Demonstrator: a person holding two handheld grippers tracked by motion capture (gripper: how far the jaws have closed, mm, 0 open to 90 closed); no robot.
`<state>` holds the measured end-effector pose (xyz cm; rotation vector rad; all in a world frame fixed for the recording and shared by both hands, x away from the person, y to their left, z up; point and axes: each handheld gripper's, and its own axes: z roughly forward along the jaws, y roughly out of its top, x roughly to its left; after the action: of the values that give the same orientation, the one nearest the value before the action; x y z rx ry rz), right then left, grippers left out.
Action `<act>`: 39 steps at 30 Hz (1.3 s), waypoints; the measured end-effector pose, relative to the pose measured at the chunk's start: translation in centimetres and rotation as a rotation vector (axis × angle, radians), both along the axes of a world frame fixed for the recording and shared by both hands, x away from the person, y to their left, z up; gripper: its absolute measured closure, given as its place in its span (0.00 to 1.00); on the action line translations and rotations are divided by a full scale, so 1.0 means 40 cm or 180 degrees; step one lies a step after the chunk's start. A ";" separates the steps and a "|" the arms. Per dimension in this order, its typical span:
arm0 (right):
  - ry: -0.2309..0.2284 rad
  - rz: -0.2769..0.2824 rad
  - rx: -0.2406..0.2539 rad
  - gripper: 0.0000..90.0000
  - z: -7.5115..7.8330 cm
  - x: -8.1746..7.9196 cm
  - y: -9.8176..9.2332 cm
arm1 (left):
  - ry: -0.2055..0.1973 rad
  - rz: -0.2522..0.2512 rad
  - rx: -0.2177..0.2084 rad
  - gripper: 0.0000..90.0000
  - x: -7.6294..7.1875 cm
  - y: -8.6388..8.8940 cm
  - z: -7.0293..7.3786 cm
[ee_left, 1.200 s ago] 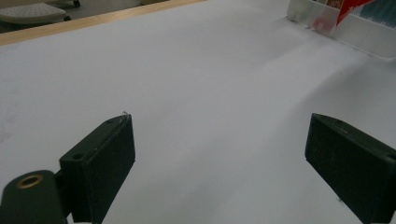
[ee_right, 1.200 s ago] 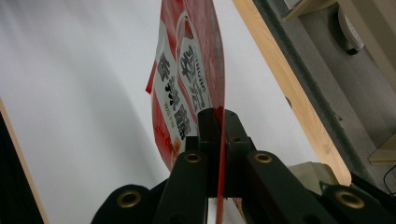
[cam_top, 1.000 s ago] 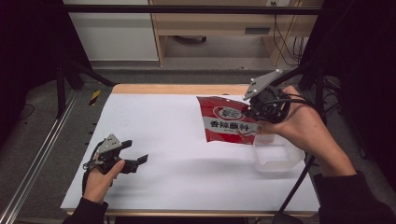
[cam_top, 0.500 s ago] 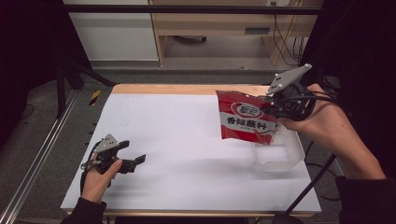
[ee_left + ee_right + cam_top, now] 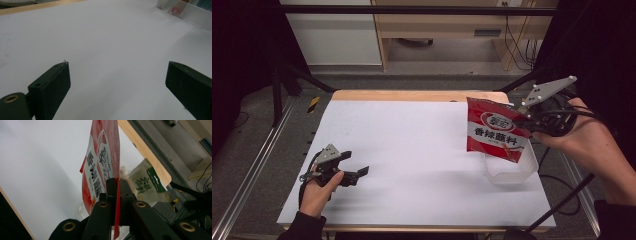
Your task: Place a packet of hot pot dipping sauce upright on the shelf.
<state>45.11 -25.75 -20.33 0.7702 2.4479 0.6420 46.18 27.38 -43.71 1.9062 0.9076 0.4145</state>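
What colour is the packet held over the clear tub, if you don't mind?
Red, with a white label band and dark lettering; the packet shows best in the high view.

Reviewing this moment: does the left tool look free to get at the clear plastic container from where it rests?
Probably yes: the left tool is open and holds nothing, with bare white table between it and the clear container. The red packet hanging above might crowd it.

Sauce pouch (image 5: 495, 134): glossy red plastic film, printed. Container (image 5: 509, 170) near table's right edge: clear, smooth plastic. Table (image 5: 412, 150): matt white sheet, pale wood along far edge. Right gripper (image 5: 117, 185): matt black plastic jaws, brass-coloured pivots.
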 end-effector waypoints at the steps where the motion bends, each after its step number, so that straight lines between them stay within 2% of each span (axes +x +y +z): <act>1: 0.0003 -0.0012 -0.0008 0.99 -0.003 0.000 -0.008 | -0.0006 0.0001 -0.0001 0.07 -0.001 -0.001 -0.001; 8: 0.0044 -0.0233 -0.0033 0.99 -0.028 0.009 -0.078 | 0.0002 -0.0034 0.0019 0.07 -0.002 -0.009 -0.002; 11: 0.0076 -0.0300 -0.0062 0.99 -0.041 0.018 -0.093 | -0.0001 -0.0038 0.0023 0.07 -0.002 -0.010 -0.002; 16: 0.0126 -0.0390 -0.0122 0.99 -0.073 0.041 -0.103 | -0.0014 -0.0034 0.0026 0.07 -0.002 -0.008 -0.001; 24: 0.0249 -0.0404 -0.0052 0.99 -0.143 0.069 -0.099 | -0.0014 -0.0055 0.0068 0.07 -0.003 -0.011 -0.001; 30: 0.0359 -0.0524 0.0003 0.99 -0.193 0.066 -0.129 | -0.0012 -0.0059 0.0080 0.07 -0.004 -0.014 -0.001; 33: 0.0373 -0.0551 0.0072 0.99 -0.200 0.059 -0.148 | -0.0011 -0.0062 0.0085 0.07 -0.004 -0.017 -0.002; 39: 0.0507 -0.0659 0.0033 0.99 -0.222 0.057 -0.182 | -0.0023 -0.0054 0.0121 0.07 -0.006 -0.019 -0.001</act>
<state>47.40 -33.03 -29.20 1.0999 2.4623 0.5330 45.95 26.63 -43.75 1.9445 0.8839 0.4312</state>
